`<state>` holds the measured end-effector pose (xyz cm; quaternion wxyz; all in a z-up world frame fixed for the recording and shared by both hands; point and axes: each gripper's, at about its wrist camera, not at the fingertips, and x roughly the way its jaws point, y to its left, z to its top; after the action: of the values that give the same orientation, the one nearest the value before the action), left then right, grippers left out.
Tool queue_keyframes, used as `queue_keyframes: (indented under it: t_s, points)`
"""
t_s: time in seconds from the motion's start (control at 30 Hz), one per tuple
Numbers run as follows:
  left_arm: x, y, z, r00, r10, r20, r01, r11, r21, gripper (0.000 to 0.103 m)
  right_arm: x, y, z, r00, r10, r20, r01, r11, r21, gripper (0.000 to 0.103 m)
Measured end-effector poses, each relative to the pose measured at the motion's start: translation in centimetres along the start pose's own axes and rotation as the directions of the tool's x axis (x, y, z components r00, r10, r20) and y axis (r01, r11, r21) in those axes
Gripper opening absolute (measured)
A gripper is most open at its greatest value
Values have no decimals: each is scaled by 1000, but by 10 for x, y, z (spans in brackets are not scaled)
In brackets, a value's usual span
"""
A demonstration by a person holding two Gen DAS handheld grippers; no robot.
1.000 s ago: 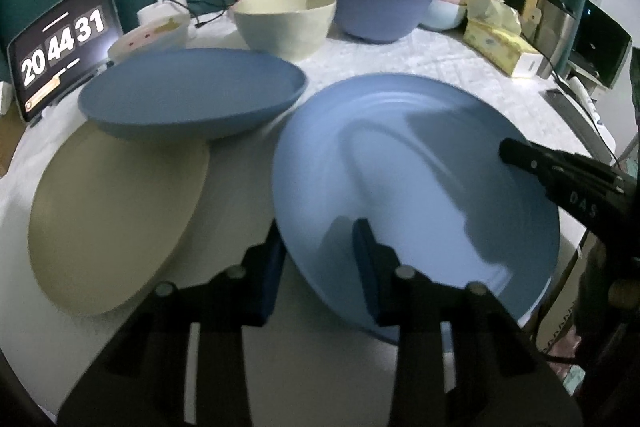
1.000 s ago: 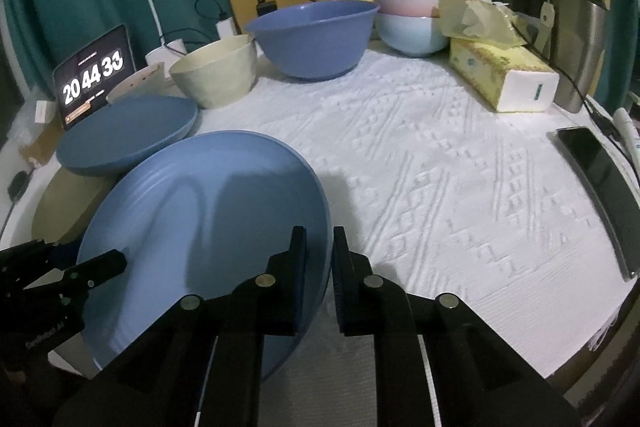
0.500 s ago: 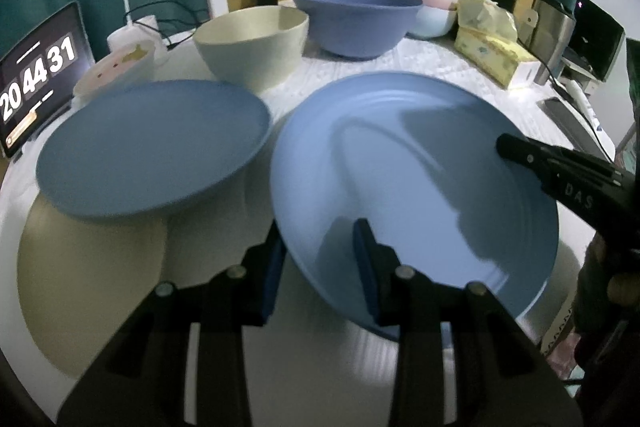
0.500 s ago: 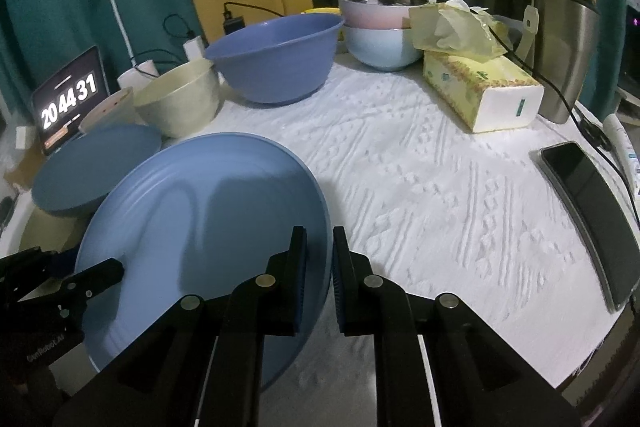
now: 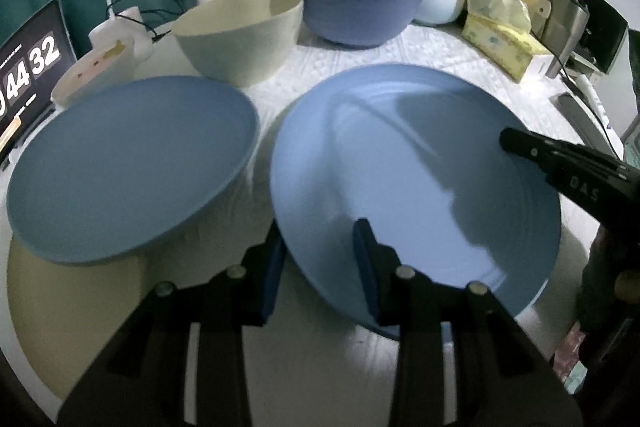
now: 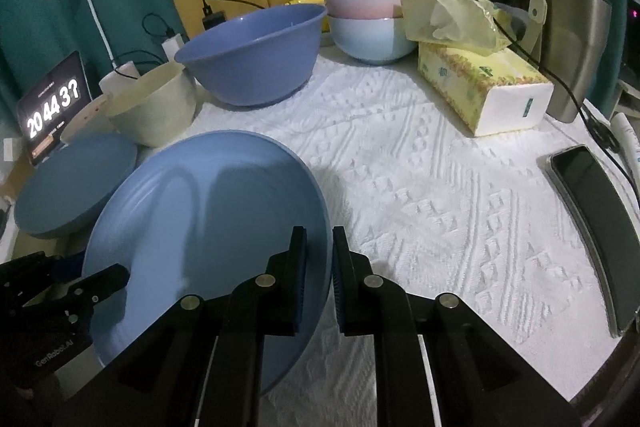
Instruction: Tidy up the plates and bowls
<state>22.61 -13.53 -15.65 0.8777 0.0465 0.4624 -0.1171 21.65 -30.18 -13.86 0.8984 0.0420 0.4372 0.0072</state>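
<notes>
Table (image 6: 420, 187): I see a white textured cloth covering it, with every dish resting on it.
Big plate (image 5: 400, 163): light blue, tilted, held at 2 opposite rim points, right of the dark plate.
Dark plate (image 5: 128, 163): blue, sitting on top of a beige plate (image 5: 60, 307).
Blue bowl (image 6: 252, 51): upright at the back, beside the cream bowl (image 6: 152, 107).
Tissue box (image 6: 480, 87): right of the bowls.
Phone (image 6: 592, 223): flat near the right edge.
Left gripper (image 5: 320, 267): I read it as clamped on the big plate's near rim, 1 finger under, 1 over.
Right gripper (image 6: 318, 279): pinched tight on the big plate's opposite rim.
</notes>
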Motion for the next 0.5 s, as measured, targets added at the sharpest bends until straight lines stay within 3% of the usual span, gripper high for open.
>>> queue_keyframes:
  t_s: [0.27,0.5]
  points:
    - [-12,6,-3,1000,5,17,-5,1000,-26,41,-11,-2,6,998,-49,29,49,999,11,16]
    - [-37,17,-9,996,10,86,-7,999,-36,45,-27,12,13,997,-50,64,51,999,-8,16]
